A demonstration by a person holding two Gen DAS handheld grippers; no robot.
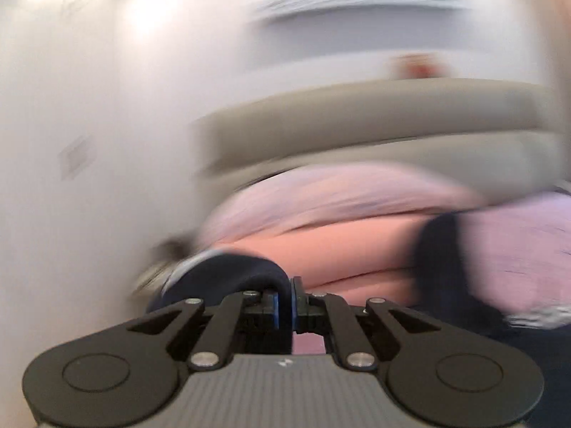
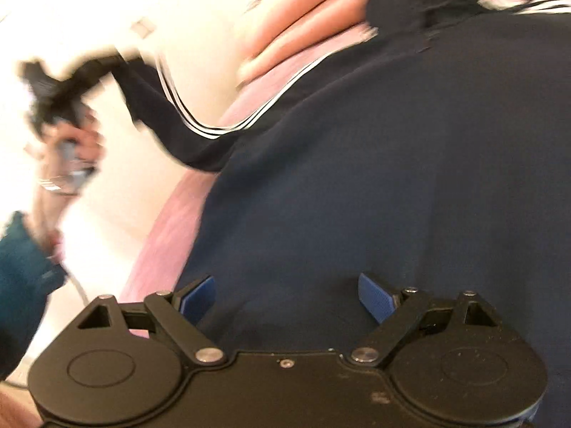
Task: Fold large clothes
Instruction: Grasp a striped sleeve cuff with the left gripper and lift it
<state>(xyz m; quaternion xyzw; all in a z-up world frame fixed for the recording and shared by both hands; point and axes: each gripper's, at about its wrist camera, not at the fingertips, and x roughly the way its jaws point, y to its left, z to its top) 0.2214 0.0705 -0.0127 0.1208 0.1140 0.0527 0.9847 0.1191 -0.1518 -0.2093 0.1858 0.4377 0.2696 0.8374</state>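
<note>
two blurred fisheye views from handheld grippers over a bed (image 2: 171,235) covered in pink bedding.

in the left wrist view, the left gripper (image 1: 284,306) has its blue pads pressed together on a fold of a dark navy garment (image 1: 228,274). the cloth loops up and away to the left from the pads, with a pale striped edge showing at its far side. behind it lie pink and lilac bedclothes, a beige headboard (image 1: 357,121) and a white wall.

in the right wrist view, the right gripper (image 2: 285,296) hangs with its jaws spread wide, nothing between the blue pads (image 2: 374,296). it points down at the navy garment (image 2: 374,164), which lies spread across the bed and fills most of the view. a strip of the garment with white stripes along its hem rises to the upper left, where the left gripper (image 2: 50,85) holds it up. the person's left hand (image 2: 71,157) grips that tool, with a teal sleeve (image 2: 21,271) below it. a pink pillow (image 2: 303,10) lies at the top.
</note>
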